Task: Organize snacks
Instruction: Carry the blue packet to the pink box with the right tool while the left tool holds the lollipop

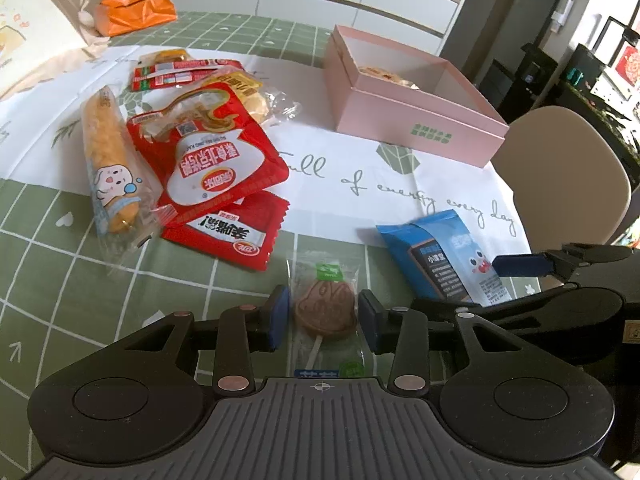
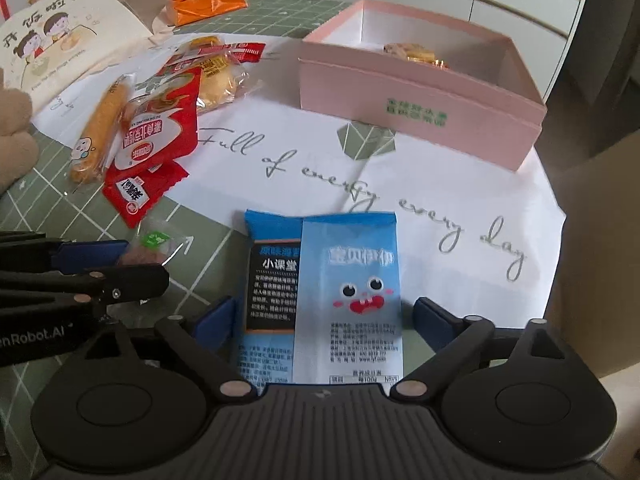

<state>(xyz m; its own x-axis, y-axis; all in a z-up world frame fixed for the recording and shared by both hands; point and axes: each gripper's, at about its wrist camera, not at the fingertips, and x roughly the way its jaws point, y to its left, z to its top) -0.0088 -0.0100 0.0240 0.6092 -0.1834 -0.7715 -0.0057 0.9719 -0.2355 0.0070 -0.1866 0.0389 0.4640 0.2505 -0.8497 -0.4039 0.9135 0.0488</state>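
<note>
Left wrist view: the left gripper hangs low over a green checked tablecloth, jaws partly open on either side of a wrapped lollipop; the blue pads stand just beside the candy, with a sliver of gap on each side.
Lollipop: brown, on a white stick, flat on the cloth in clear wrap.
Snack pile: up-left lie a long bread stick packet, a large red packet and a smaller red packet overlapping.
Box: an open pink box sits on the white lettered mat, a few snacks inside.
Right edge: a blue snack bag, with the right gripper's blue finger just over it.

Right wrist view: the right gripper stands wide open astride the blue snack bag, pads clear of both edges.
Bag: flat on the table, half on cloth, half on the mat, with a cartoon face.
Box: the pink box lies well beyond it.
Left edge: the left gripper's arm beside the lollipop wrapper.
</note>
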